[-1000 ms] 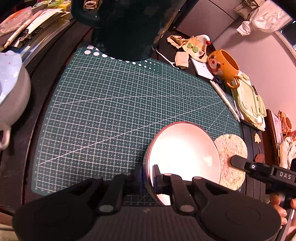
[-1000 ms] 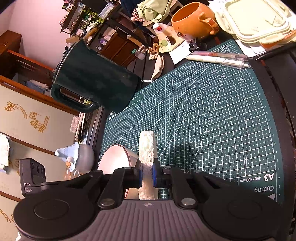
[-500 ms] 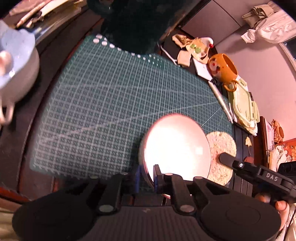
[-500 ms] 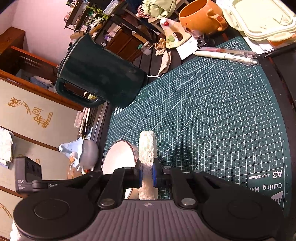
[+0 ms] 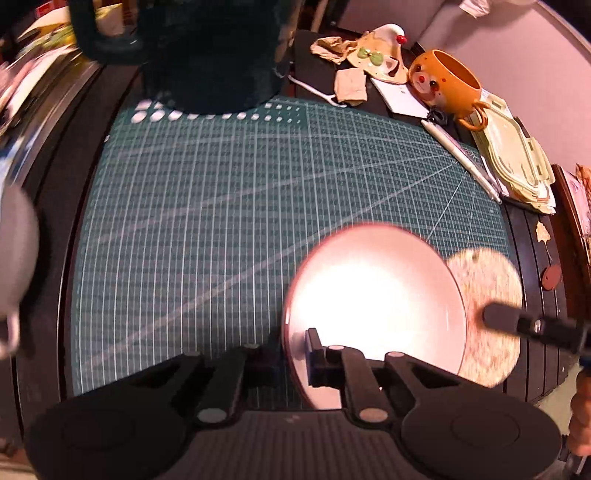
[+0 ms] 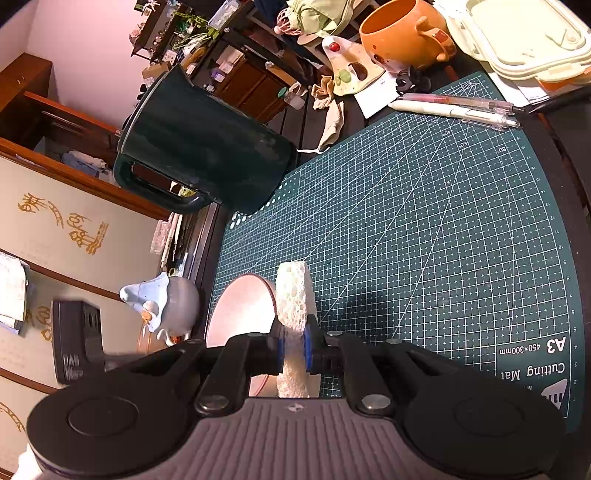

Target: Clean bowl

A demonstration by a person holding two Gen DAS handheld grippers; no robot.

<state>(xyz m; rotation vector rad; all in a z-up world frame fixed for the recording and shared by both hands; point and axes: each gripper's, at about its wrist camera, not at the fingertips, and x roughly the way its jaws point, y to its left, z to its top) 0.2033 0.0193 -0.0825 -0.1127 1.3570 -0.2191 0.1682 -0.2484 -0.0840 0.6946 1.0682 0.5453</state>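
Now, change: the view over the bowl (image 5: pixel 373 306) has shifted; left gripper (image 5: pixel 295 350) jaws just narrowed on its rim.
Left pose: pointing steeply down.
Right gripper (image 6: pixel 294 345): clamped on sponge (image 6: pixel 291 295), steady.

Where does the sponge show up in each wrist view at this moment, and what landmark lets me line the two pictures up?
Left wrist view: the sponge is the round speckled disc at lower right, just right of the bowl.
Right wrist view: the sponge is seen edge-on at bottom centre, clamped in the right gripper.
Shared landmark: the orange mug at the far side of the table.
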